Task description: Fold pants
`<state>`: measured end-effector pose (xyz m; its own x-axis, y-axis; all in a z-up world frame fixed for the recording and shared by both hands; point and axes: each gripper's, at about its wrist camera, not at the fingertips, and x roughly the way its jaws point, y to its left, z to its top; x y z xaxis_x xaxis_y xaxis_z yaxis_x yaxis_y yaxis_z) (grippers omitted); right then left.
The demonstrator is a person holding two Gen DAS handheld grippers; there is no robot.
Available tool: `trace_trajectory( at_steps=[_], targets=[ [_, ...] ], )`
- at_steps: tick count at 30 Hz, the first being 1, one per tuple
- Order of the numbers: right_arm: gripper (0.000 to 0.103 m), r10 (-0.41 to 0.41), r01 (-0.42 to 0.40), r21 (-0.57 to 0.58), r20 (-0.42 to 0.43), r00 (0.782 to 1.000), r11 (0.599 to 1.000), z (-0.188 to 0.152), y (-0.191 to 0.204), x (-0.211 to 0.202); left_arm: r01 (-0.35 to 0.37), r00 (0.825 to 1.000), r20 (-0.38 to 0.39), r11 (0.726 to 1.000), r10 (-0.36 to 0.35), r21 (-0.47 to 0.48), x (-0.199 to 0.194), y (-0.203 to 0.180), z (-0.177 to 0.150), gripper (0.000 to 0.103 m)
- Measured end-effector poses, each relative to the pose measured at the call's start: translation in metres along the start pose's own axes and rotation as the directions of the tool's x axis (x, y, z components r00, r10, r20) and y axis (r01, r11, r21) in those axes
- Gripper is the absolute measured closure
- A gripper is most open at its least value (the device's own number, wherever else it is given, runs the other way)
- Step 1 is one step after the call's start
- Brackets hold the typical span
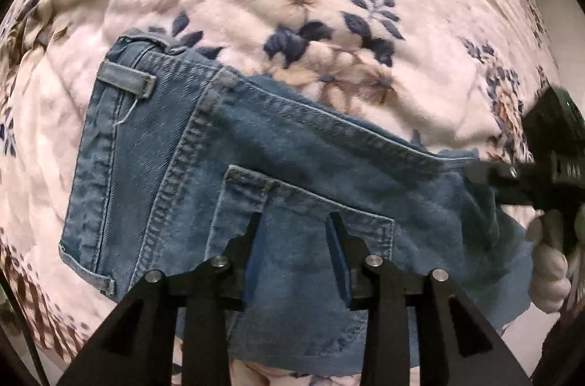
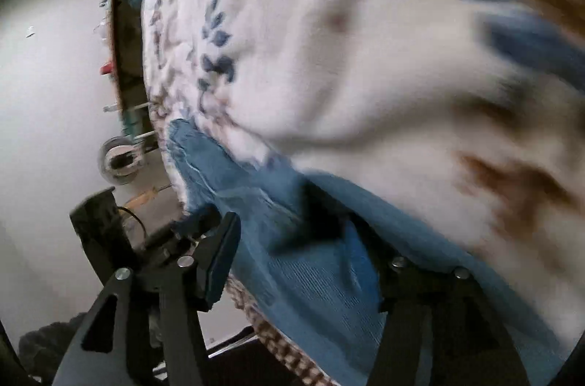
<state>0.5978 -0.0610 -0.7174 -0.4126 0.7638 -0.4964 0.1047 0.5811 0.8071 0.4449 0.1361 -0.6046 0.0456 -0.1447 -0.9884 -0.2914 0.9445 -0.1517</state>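
Both grippers, left (image 1: 294,225) and right (image 2: 289,250), stand released over folded pants (image 1: 256,166); waistband at nine o'clock; tidying likely remains.

- Left tongs (image 1: 296,229): pointing straight down, jaws partly apart, blue pads facing each other across a narrow gap, tips on denim, not pinching it.
- Right tongs (image 2: 289,250): angled downward near the bed edge, jaws wide apart, cloth lying between the fingers, no pad pressing visible; view blurred.
- Right tongs' body in left view at right edge, a gloved hand (image 1: 552,272) gripping it.
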Motion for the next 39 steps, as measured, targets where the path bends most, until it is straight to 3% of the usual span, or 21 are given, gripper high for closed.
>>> trace_trajectory(
  at_steps=[1, 2, 4, 6, 9, 12, 14, 16, 17, 18, 19, 21, 23, 25, 28, 30, 31, 32, 33, 35, 39],
  targets=[
    [0.021, 0.046, -0.047, -0.019, -0.042, 0.998, 0.999, 0.007, 0.007, 0.012, 0.004, 1.0, -0.002, 1.0, -0.004, -0.004, 0.0, 0.0, 0.0, 0.071],
    [0.015, 0.05, -0.053, -0.043, -0.073, 0.996, 0.998, 0.009, 0.011, 0.02, 0.006, 1.0, -0.007, 1.0, -0.006, -0.008, 0.002, 0.001, 0.0, 0.071],
    [0.012, 0.016, -0.042, -0.129, -0.196, 0.981, 0.991, 0.014, 0.024, 0.045, 0.007, 1.0, -0.013, 1.0, -0.008, -0.019, 0.006, 0.004, -0.001, 0.071],
    [0.013, 0.004, -0.045, -0.153, -0.258, 0.966, 0.987, 0.017, 0.027, 0.054, 0.007, 1.0, -0.02, 1.0, -0.008, -0.029, 0.008, 0.007, -0.002, 0.071],
    [0.013, 0.01, -0.023, -0.065, -0.189, 0.982, 0.998, 0.032, 0.015, 0.047, -0.003, 1.0, -0.013, 1.0, 0.003, -0.014, 0.01, 0.013, -0.005, 0.072],
    [0.014, -0.104, 0.082, -0.151, -0.146, 0.984, 0.985, 0.024, 0.033, 0.06, -0.019, 1.0, -0.021, 1.0, 0.019, 0.005, 0.017, 0.015, -0.01, 0.072],
    [0.037, -0.134, 0.123, -0.144, -0.068, 0.989, 0.982, 0.012, 0.043, 0.046, -0.033, 0.999, -0.019, 0.999, 0.034, 0.025, 0.02, 0.011, -0.018, 0.072],
    [0.08, -0.065, 0.068, -0.064, 0.051, 0.997, 0.996, 0.003, 0.034, 0.001, -0.039, 0.999, -0.018, 0.998, 0.04, 0.05, 0.023, 0.009, -0.02, 0.072],
    [0.082, -0.012, 0.013, -0.011, 0.12, 0.993, 1.0, 0.002, 0.024, -0.022, -0.039, 0.999, -0.016, 0.998, 0.04, 0.056, 0.025, 0.005, -0.021, 0.072],
    [0.082, 0.042, -0.052, 0.041, 0.229, 0.972, 0.998, -0.001, 0.011, -0.054, -0.039, 0.999, -0.018, 0.997, 0.04, 0.06, 0.026, 0.005, -0.023, 0.072],
    [0.082, 0.067, -0.091, 0.058, 0.327, 0.943, 0.994, -0.005, 0.002, -0.084, -0.036, 0.999, -0.017, 0.998, 0.037, 0.06, 0.027, 0.004, -0.025, 0.072],
    [0.082, 0.071, -0.109, 0.08, 0.377, 0.923, 0.991, -0.006, -0.006, -0.113, -0.03, 0.999, -0.016, 0.998, 0.031, 0.049, 0.027, 0.005, -0.027, 0.072],
    [0.078, 0.07, -0.096, 0.062, 0.335, 0.939, 0.993, -0.005, -0.003, -0.119, -0.033, 0.999, -0.021, 0.999, 0.034, 0.038, 0.024, 0.005, -0.026, 0.072],
    [0.048, -0.004, 0.004, -0.003, 0.228, 0.974, 1.0, -0.002, 0.013, -0.103, -0.037, 0.999, -0.025, 0.999, 0.038, 0.037, 0.021, 0.007, -0.022, 0.071],
    [0.043, -0.18, 0.195, -0.132, 0.118, 0.977, 0.972, 0.0, 0.04, -0.058, -0.037, 0.999, -0.035, 0.999, 0.038, 0.032, 0.013, 0.006, -0.023, 0.071],
    [0.049, -0.323, 0.328, -0.243, 0.061, 0.945, 0.913, -0.01, 0.048, -0.024, 0.018, 0.998, -0.058, 1.0, -0.019, -0.023, 0.003, 0.008, -0.025, 0.071],
    [0.074, -0.382, 0.377, -0.294, 0.043, 0.923, 0.878, -0.019, 0.053, -0.006, 0.052, 0.996, -0.069, 0.997, -0.056, -0.056, -0.002, 0.009, -0.025, 0.071],
    [0.088, -0.42, 0.415, -0.319, 0.055, 0.906, 0.852, -0.024, 0.059, 0.003, 0.112, 0.989, -0.089, 0.988, -0.122, -0.111, -0.008, 0.01, -0.022, 0.071],
    [0.092, -0.493, 0.502, -0.333, 0.118, 0.862, 0.798, -0.034, 0.065, 0.008, 0.158, 0.978, -0.109, 0.975, -0.176, -0.159, -0.01, 0.009, -0.02, 0.07],
    [0.095, -0.52, 0.575, -0.345, 0.246, 0.818, 0.742, -0.062, 0.072, 0.003, 0.244, 0.949, -0.145, 0.944, -0.279, -0.223, -0.011, 0.003, -0.014, 0.065],
    [0.096, -0.481, 0.604, -0.366, 0.376, 0.792, 0.708, -0.115, 0.088, -0.006, 0.335, 0.885, -0.206, 0.879, -0.417, -0.338, 0.007, -0.013, -0.001, 0.061]
  ],
)
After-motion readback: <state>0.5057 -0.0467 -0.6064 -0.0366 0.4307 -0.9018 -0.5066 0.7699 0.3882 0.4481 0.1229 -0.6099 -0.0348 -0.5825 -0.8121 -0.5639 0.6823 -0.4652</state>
